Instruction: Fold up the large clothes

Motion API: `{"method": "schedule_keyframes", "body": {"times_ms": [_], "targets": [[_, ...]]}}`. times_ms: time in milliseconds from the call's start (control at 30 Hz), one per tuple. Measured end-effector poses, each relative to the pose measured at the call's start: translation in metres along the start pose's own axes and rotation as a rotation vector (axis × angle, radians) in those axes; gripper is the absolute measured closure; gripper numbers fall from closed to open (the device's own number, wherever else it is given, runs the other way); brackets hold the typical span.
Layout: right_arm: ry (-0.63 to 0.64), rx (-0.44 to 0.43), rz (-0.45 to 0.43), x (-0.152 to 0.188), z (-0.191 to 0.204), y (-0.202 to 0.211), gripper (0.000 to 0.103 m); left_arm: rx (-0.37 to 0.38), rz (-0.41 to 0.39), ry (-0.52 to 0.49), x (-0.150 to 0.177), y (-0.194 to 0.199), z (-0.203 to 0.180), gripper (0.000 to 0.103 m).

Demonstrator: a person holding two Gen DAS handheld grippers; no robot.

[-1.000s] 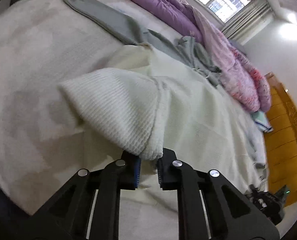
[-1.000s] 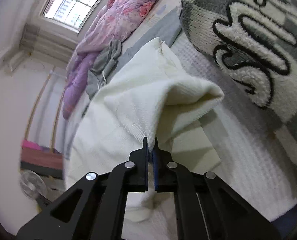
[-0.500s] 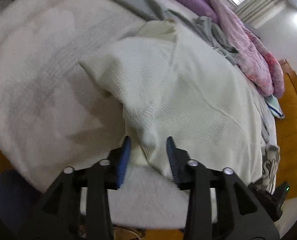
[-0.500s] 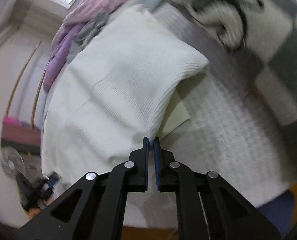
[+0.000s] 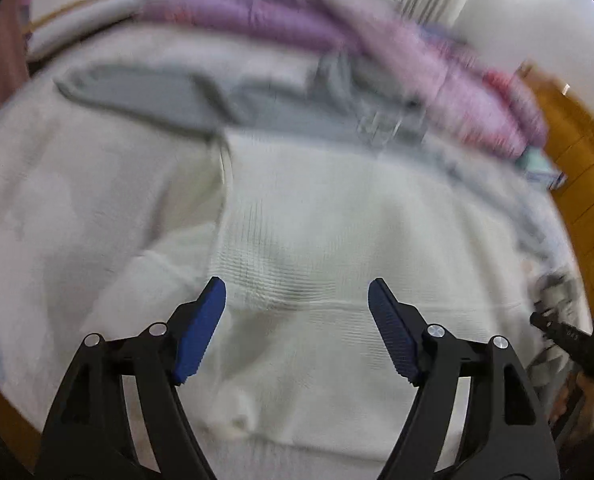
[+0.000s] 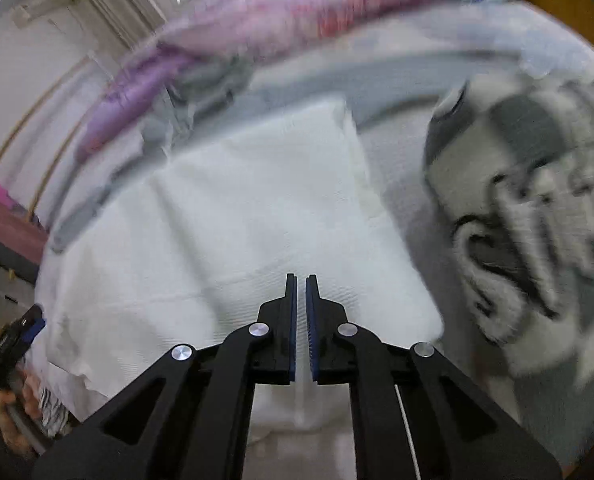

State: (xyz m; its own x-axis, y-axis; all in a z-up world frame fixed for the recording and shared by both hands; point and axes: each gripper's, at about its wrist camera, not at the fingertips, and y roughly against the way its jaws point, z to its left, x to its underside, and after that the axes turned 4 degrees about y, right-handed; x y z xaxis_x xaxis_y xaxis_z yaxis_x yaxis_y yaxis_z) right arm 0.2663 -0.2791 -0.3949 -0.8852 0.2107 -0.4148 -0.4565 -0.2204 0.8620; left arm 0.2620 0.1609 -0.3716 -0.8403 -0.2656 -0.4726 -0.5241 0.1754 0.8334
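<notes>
Below both grippers [image 5: 297, 300], flat white garment [image 5: 337, 220].

Blanket lettering [image 6: 537, 248] blurred, nothing readable

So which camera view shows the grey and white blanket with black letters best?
The right wrist view: the blanket fills its right side, blurred, lying beside the white garment. The left wrist view shows only a small blurred scrap of it at the far right edge.

Both wrist views look down, close — sharing the white garment [image 5: 317, 220].
</notes>
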Motion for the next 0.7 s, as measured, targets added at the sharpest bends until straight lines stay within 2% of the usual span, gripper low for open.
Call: {"method": "schedule_keyframes", "body": {"times_ms": [33, 67, 133, 267, 333, 467, 533, 567, 633, 700], "targets": [[0.002, 0.021, 0.049, 0.003, -0.008, -0.017, 0.103, -0.031, 0.030, -0.005, -0.002, -0.017, 0.004, 0.031], [-0.005, 0.005, 0.061, 0.006, -0.014, -0.027, 0.103, -0.057, 0.064, -0.029, -0.002, -0.034, 0.009, 0.036], [-0.006, -0.013, 0.052, 0.009, -0.019, -0.031, 0.103, -0.047, 0.083, -0.026, 0.000, -0.051, 0.019, 0.036], [-0.008, 0.051, 0.081, 0.002, -0.008, -0.025, 0.103, -0.010, 0.077, 0.010, -0.002, -0.046, 0.029, 0.036], [0.018, 0.061, 0.051, -0.008, 0.008, -0.010, 0.101, 0.039, 0.062, 0.015, -0.003, -0.034, 0.030, 0.035], [0.109, -0.084, 0.001, -0.037, 0.071, 0.000, 0.100, 0.138, -0.042, 0.078, -0.004, 0.003, 0.045, 0.022], [0.156, -0.129, 0.003, -0.053, 0.109, -0.010, 0.098, 0.142, -0.080, 0.122, -0.004, 0.016, 0.055, 0.021], [0.178, -0.140, 0.007, -0.062, 0.129, -0.018, 0.098, 0.134, -0.094, 0.142, -0.003, 0.021, 0.060, 0.018], [0.207, -0.160, 0.020, -0.079, 0.161, -0.037, 0.098, 0.071, -0.108, 0.151, 0.003, 0.027, 0.066, 0.018], [0.227, -0.163, 0.052, -0.093, 0.189, -0.062, 0.098, 0.027, -0.083, 0.131, 0.008, 0.023, 0.071, 0.018]]}}
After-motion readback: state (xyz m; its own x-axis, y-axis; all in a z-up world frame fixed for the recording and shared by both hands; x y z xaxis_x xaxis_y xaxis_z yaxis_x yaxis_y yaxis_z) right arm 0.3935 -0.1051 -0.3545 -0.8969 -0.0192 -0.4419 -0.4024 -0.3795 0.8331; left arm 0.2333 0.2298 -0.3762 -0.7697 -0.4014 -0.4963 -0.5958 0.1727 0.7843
